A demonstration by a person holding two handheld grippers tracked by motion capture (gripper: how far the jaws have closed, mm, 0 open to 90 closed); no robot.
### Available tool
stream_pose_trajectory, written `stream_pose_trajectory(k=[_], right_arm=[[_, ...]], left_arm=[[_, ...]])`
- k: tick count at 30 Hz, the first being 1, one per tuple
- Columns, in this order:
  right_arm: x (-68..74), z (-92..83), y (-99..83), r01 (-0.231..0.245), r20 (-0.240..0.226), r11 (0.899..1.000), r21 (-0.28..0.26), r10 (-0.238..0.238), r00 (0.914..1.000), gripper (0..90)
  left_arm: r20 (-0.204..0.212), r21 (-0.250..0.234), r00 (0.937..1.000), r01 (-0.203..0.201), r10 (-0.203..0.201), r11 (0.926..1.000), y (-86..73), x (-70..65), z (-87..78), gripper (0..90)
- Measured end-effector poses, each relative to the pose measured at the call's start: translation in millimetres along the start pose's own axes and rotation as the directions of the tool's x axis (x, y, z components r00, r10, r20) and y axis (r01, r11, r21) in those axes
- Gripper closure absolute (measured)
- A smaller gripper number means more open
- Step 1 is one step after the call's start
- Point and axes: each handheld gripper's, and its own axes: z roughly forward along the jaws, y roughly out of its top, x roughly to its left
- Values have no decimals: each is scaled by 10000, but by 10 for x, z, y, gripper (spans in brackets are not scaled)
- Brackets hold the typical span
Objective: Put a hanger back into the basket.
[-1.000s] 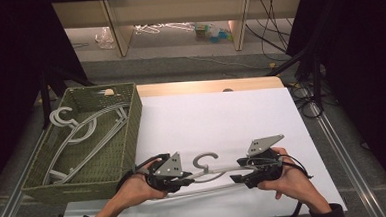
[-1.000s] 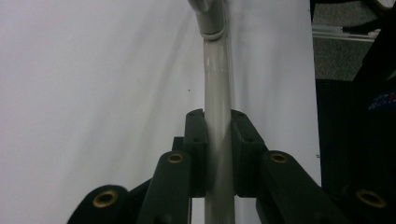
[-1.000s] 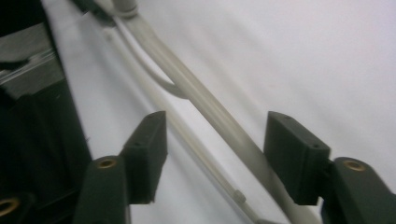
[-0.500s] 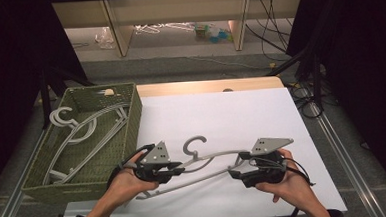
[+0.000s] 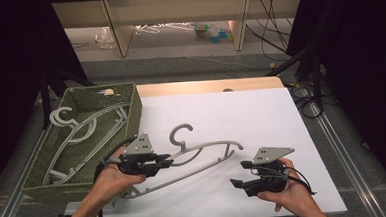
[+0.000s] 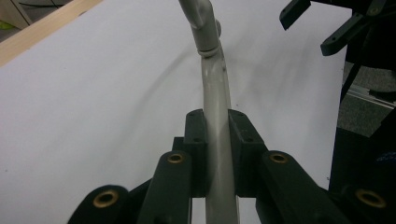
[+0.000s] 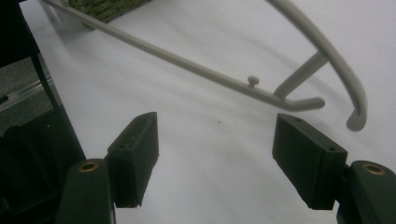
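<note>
A grey plastic hanger [image 5: 203, 150] slants over the white table top [image 5: 261, 115], its hook [image 5: 180, 134] pointing away from me. My left gripper [image 5: 166, 162] is shut on the hanger's curved arm near the neck, and the left gripper view shows the bar [image 6: 215, 93] pinched between the pads [image 6: 196, 135]. My right gripper [image 5: 239, 174] stands open off the hanger's right end, apart from it. Its jaws have just been opening, with nothing between them. In the right gripper view the hanger [image 7: 196, 67] lies beyond the open gripper [image 7: 217, 140].
A green woven basket [image 5: 131, 116] at the left holds several more grey hangers [image 5: 77, 129]. A wooden strip [image 5: 205, 86] borders the table's far edge. Cables [image 5: 306, 102] trail at the right. The right gripper [image 6: 322, 23] also shows far off in the left gripper view.
The left gripper has raised the hanger and carried it leftward and away from me. The right gripper has let go of the hanger's right end and now sits clear of it.
</note>
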Motion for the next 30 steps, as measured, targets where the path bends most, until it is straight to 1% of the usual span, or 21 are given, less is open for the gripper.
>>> stream_pose_trajectory(k=[6,7,8,9,10,12,14,15,16,17,18,19,20,21,22,23,24,25,26,28,30], right_arm=[[-10,-9,-39,-66,56,10000,-11,66,10000,326],[-17,-8,-49,-68,7,10000,35,68,10000,327],[-17,-8,-49,-68,7,10000,35,68,10000,327],[-17,-8,-53,-49,27,10000,38,49,10000,327],[-12,-11,-57,-110,9,9999,85,110,9999,328],[-17,1,-66,-46,85,9999,90,45,10000,328],[-15,3,-69,-107,46,9999,103,107,9999,327],[-15,3,-69,-107,46,9999,103,107,9999,327],[-16,9,-74,-141,74,9998,139,140,9999,327],[-22,14,-75,-71,11,9999,125,71,10000,327],[-22,15,-77,-57,7,9999,127,56,10000,327],[-22,15,-77,-44,2,9999,122,44,10000,326],[-22,15,-78,-48,-8,9999,112,48,10000,326],[-19,13,-79,-84,11,9999,146,84,10000,326],[-17,13,-82,-85,58,9999,150,84,9999,326],[-18,14,-84,-75,41,9999,149,74,10000,326],[-18,15,-85,-90,26,9998,155,89,10000,326],[-18,15,-85,-90,26,9998,155,89,10000,326],[-15,14,-86,-149,-3,9997,193,150,9999,326],[-16,24,-92,-95,24,9998,180,95,10000,326],[-17,28,-93,-74,2,9998,177,74,10000,325]], left_arm=[[-309,-289,9993,200,-209,9994,48,65,-213,788],[-481,-445,9983,307,-329,9985,67,94,-303,788],[-481,-445,9983,307,-329,9985,67,94,-303,788],[-563,-563,9980,267,-298,9981,82,119,-367,788],[-655,-739,9970,363,-412,9966,91,138,-426,788],[-767,-719,9964,311,-367,9969,108,163,-511,788],[-928,-853,9943,437,-516,9954,128,197,-627,788],[-1009,-929,9938,372,-466,9950,136,214,-669,788],[-1152,-1042,9914,493,-613,9933,155,252,-773,788],[-1152,-1042,9914,493,-613,9933,155,252,-773,788],[-1318,-1194,9892,479,-636,9917,168,312,-867,788],[-1452,-1214,9869,534,-709,9912,171,341,-914,788],[-1452,-1214,9869,534,-709,9912,171,341,-914,788],[-1644,-1274,9829,623,-831,9899,172,402,-995,788],[-1644,-1274,9829,623,-831,9899,172,402,-995,788],[-1823,-1367,9777,794,-1038,9874,165,456,-1073,788],[-1954,-1364,9747,828,-1087,9872,161,482,-1112,788],[-1954,-1364,9747,828,-1087,9872,161,482,-1112,788],[-2058,-1373,9726,810,-1084,9872,155,521,-1158,788],[-2296,-1400,9656,914,-1221,9859,139,581,-1242,788],[-2410,-1463,9611,1013,-1347,9840,119,630,-1305,788]])
